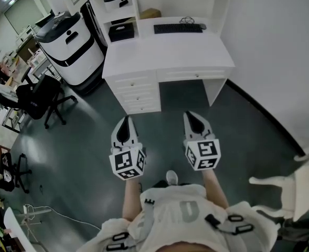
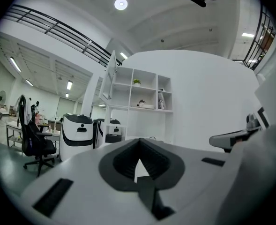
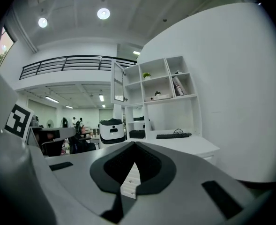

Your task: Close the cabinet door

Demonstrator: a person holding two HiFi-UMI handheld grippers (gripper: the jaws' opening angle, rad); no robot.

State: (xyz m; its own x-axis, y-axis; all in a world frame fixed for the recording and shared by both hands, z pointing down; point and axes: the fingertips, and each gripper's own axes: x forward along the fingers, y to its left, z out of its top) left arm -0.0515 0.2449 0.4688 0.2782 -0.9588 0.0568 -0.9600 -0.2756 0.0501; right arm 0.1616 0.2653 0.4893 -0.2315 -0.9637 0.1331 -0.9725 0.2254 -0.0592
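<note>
Left hand-held gripper (image 1: pixel 125 121) and right hand-held gripper (image 1: pixel 192 116) were seen closed, empty; door (image 3: pixel 118 82) was left open above surface (image 1: pixel 164 51).

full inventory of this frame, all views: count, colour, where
desk: 1, white, against the wall ahead
drawers: 1 stack, white, under the desk's left side
keyboard: 1, black, at the back of the desk
shelf unit: 1, white, above the desk
cabinet door: 1, white frame, swung open at the shelf unit's upper left
plant: 1, green, top shelf
wheeled machines: 2, white and black, left of the desk
office chair: 1, black, far left on the floor
white chair: 1, right of the person
left gripper: 1, white and black, jaws together, empty
right gripper: 1, white and black, jaws together, empty
</note>
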